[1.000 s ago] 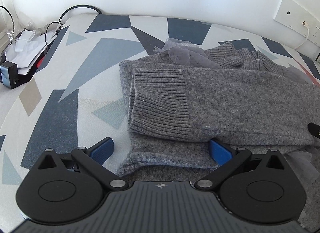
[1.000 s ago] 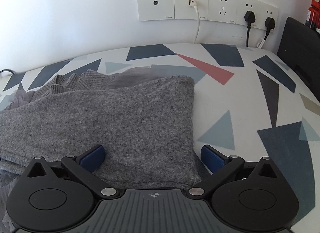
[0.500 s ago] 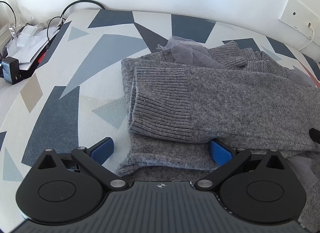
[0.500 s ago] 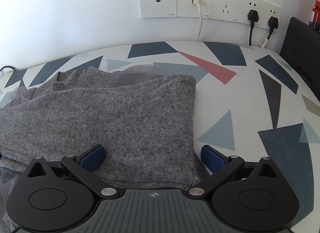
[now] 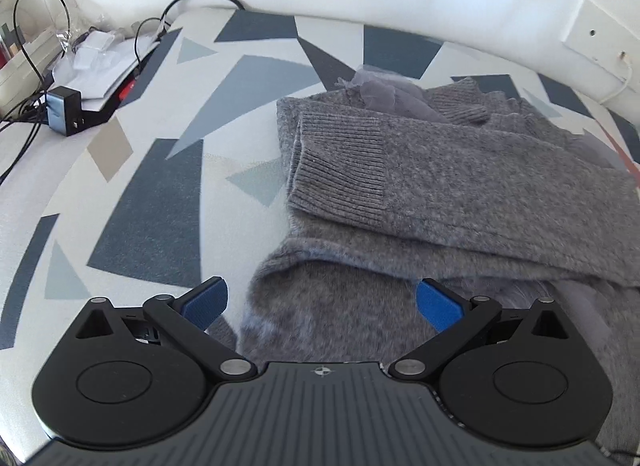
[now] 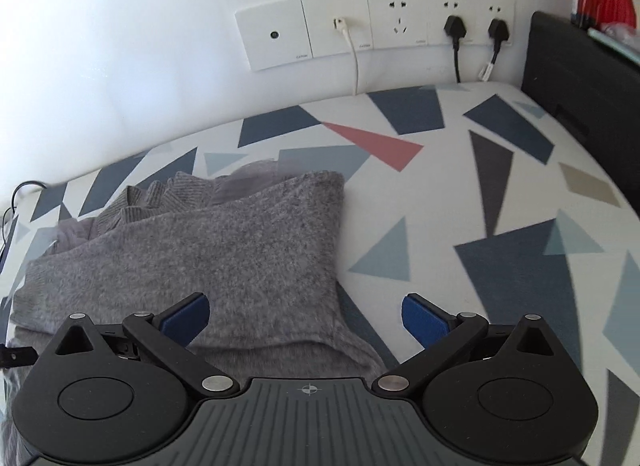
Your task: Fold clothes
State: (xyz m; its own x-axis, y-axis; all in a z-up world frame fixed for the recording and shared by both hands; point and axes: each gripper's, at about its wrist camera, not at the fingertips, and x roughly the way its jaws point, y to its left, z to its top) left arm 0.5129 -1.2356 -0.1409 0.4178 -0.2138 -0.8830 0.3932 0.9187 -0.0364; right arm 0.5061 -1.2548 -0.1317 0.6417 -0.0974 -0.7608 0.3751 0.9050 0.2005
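On the triangle-patterned bedspread (image 6: 500,193) we have a grey sweater (image 5: 460,185) lying partly folded, one ribbed cuff (image 5: 340,161) laid across its body. Our left gripper (image 5: 320,302) is spread wide over the near left corner; our right gripper (image 6: 306,318) (equally wide) straddles the sweater's near right corner, gripping nothing.
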